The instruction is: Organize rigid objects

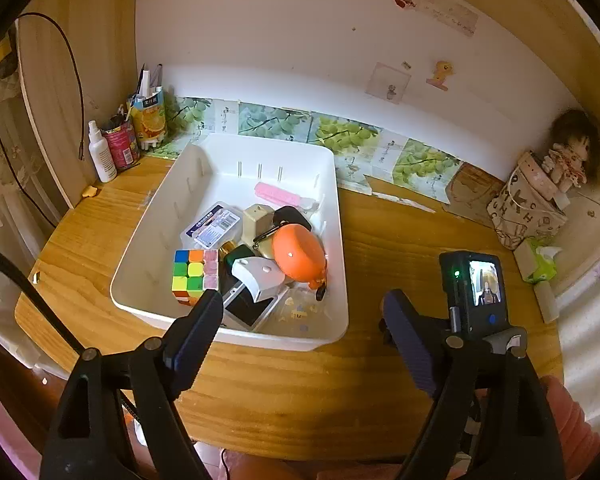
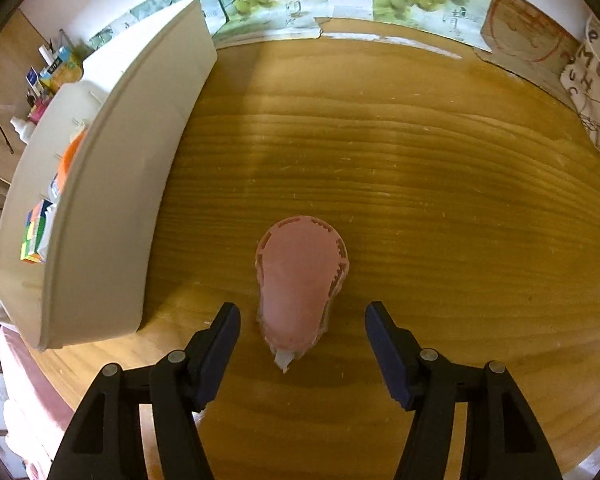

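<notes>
A white bin [image 1: 332, 216] on the wooden desk holds a Rubik's cube [image 1: 194, 276], an orange round object [image 1: 298, 256], a pink comb [image 1: 278, 194], a clear packet, a beige box and other small items. My left gripper [image 1: 302, 312] is open and empty, above the bin's near edge. In the right wrist view a pink pear-shaped plastic object [image 2: 302, 280] lies flat on the desk right of the bin [image 2: 112, 184]. My right gripper [image 2: 302, 336] is open, its fingers on either side of the object's narrow end, not touching. The right gripper's camera body [image 1: 474, 290] shows in the left wrist view.
Cans, a carton and a white spray bottle [image 1: 102, 152] stand at the desk's back left. A patterned bag [image 1: 526, 208] with a doll and a tissue pack [image 1: 540, 260] sit at the right. Grape-print paper lines the wall base. The desk's front edge is close.
</notes>
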A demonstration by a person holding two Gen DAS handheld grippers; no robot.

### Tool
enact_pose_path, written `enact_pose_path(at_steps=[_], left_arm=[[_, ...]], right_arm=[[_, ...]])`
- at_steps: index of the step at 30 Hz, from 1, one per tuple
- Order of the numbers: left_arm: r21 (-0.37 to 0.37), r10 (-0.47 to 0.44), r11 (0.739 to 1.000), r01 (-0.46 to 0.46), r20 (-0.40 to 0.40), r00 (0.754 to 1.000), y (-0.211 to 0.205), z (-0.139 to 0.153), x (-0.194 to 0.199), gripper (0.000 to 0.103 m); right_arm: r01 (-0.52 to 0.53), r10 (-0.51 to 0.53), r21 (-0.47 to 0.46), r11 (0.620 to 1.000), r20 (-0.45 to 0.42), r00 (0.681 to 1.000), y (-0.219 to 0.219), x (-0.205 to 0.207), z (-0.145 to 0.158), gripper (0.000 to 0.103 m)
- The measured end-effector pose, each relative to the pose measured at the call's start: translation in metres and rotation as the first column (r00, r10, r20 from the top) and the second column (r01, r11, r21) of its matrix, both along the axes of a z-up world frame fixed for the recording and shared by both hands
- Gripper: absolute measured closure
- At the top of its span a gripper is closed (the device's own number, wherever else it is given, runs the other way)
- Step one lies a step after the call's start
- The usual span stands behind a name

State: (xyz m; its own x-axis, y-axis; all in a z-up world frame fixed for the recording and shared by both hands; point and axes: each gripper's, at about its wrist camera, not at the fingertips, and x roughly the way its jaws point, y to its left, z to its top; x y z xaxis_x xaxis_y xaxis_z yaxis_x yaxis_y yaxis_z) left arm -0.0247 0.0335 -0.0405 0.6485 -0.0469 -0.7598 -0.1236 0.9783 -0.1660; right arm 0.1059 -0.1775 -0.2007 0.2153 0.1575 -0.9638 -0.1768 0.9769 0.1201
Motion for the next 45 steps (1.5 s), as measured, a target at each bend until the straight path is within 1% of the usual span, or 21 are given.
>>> enact_pose_path(at_steps=[4,7,9,10,12,16,20,24,28,32,33,36,41,45], left_arm=[[-0.004,0.003,1.0,-0.003,-0.022,1.0,0.0,-0.004,0.011,0.018],[-0.003,0.0,1.0,-0.001,-0.019,1.0,0.001,-0.003,0.018,0.018],[-0.011,-0.005,1.0,0.005,-0.017,1.0,0.004,-0.004,0.026,0.018],[-0.012,-0.008,1.0,0.008,-0.02,1.0,0.005,-0.004,0.029,0.018],[-0.008,-0.016,1.0,0.015,-0.032,0.999,0.006,-0.005,0.035,0.018],[0.011,-0.041,0.999,0.042,-0.04,0.998,0.009,-0.003,0.047,0.018],[0.012,-0.068,0.998,0.069,-0.052,0.996,0.013,0.002,0.057,0.018],[0.012,-0.095,0.995,0.096,-0.037,0.995,0.018,0.006,0.063,0.018],[0.007,-0.124,0.992,0.124,-0.029,0.992,0.025,0.007,0.064,0.018],[0.003,-0.144,0.99,0.144,-0.023,0.989,0.034,0.008,0.062,0.018],[0.001,-0.147,0.989,0.147,-0.02,0.989,0.036,0.008,0.061,0.018],[0.001,-0.149,0.989,0.149,-0.007,0.989,0.044,0.011,0.057,0.018],[-0.018,-0.151,0.988,0.151,0.012,0.988,0.056,0.015,0.053,0.018],[-0.007,-0.151,0.988,0.152,0.027,0.988,0.064,0.019,0.05,0.018]], right_arm=[[-0.048,0.049,-0.06,0.997,0.021,0.999,0.006,0.005,-0.003,0.041],[-0.087,0.089,-0.076,0.993,0.031,0.996,0.009,0.008,-0.003,0.046],[-0.098,0.101,-0.079,0.992,0.038,0.994,0.009,0.009,-0.003,0.053],[-0.106,0.11,-0.09,0.99,0.043,0.993,0.01,0.009,-0.002,0.054],[-0.119,0.124,-0.102,0.988,0.048,0.991,0.012,0.01,-0.002,0.054],[-0.108,0.113,-0.11,0.988,0.046,0.992,0.011,0.011,-0.001,0.055],[-0.099,0.109,-0.14,0.985,0.063,0.992,0.013,0.01,0.007,0.055],[-0.093,0.109,-0.148,0.985,0.104,0.989,0.016,0.004,0.024,0.055],[-0.098,0.129,-0.177,0.979,0.176,0.976,0.035,0.006,0.038,0.055],[-0.083,0.129,-0.184,0.979,0.252,0.959,0.052,0.001,0.056,0.055],[-0.077,0.126,-0.18,0.981,0.277,0.953,0.055,-0.005,0.065,0.055],[-0.072,0.126,-0.168,0.983,0.336,0.934,0.062,-0.007,0.076,0.054],[-0.095,0.157,-0.159,0.983,0.443,0.883,0.085,-0.026,0.1,0.054],[-0.154,0.226,-0.18,0.971,0.506,0.833,0.109,-0.04,0.111,0.054]])
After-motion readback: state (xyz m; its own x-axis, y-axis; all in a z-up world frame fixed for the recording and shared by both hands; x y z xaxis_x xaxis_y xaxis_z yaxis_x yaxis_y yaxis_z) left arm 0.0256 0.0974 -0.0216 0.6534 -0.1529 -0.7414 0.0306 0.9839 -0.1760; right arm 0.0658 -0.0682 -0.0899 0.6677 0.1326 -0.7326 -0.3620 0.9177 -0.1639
